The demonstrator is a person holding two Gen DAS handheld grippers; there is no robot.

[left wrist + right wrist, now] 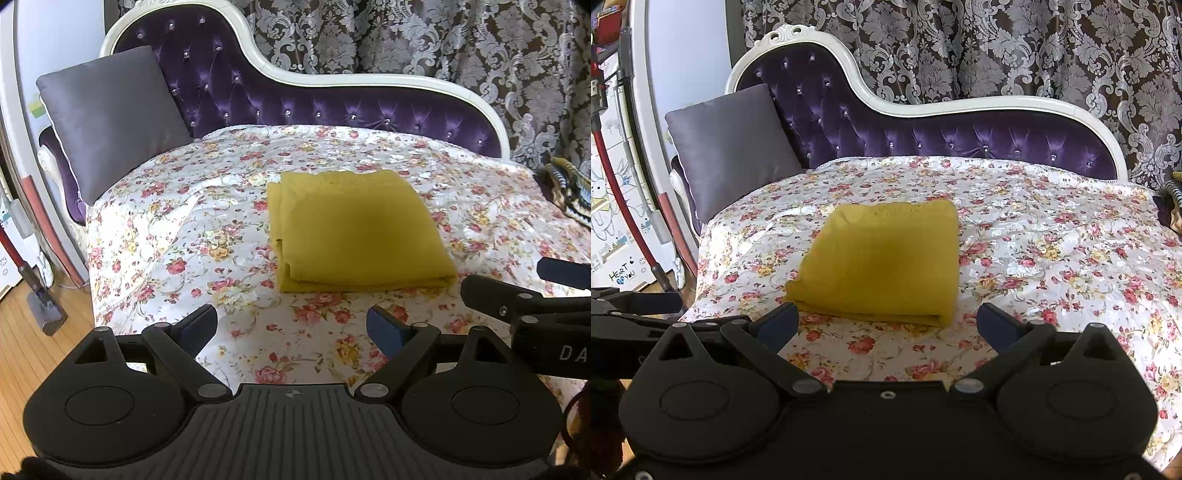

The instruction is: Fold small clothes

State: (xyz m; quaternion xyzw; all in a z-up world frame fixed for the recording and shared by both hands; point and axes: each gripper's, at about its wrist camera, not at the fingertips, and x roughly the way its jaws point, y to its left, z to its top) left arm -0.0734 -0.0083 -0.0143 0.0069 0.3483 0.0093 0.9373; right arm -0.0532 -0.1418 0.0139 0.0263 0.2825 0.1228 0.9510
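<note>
Left wrist view.
- Left gripper [291,325]: jaws spread wide, nothing between them; held above the floral cover [155,229] at 6 o'clock.
- Yellow cloth [354,232]: already folded into a flat, layered rectangle, lying on the cover just past centre toward 1 o'clock, apart from the fingertips; stacked edges are seen along its left side.
- Right gripper [554,291]: partly seen at 3 o'clock, near the cloth's near right corner.
- Grey cushion [110,118]: leaned against the purple sofa back [332,107] at 10 o'clock.
- Striped fabric [569,192]: at 3 o'clock, at the cover's edge.

Right wrist view.
- Right gripper [886,325]: jaws spread, empty; the yellow cloth [882,258] is seen at centre, its near fold just beyond the fingertips.
- Left gripper [639,302]: seen at 9 o'clock.

Risks, as judged.
- The folded layers could be dragged apart if only the top layer is pinched.
- The glossy cover could be caught along with the cloth by a low grasp, and the stack slid out of square.
</note>
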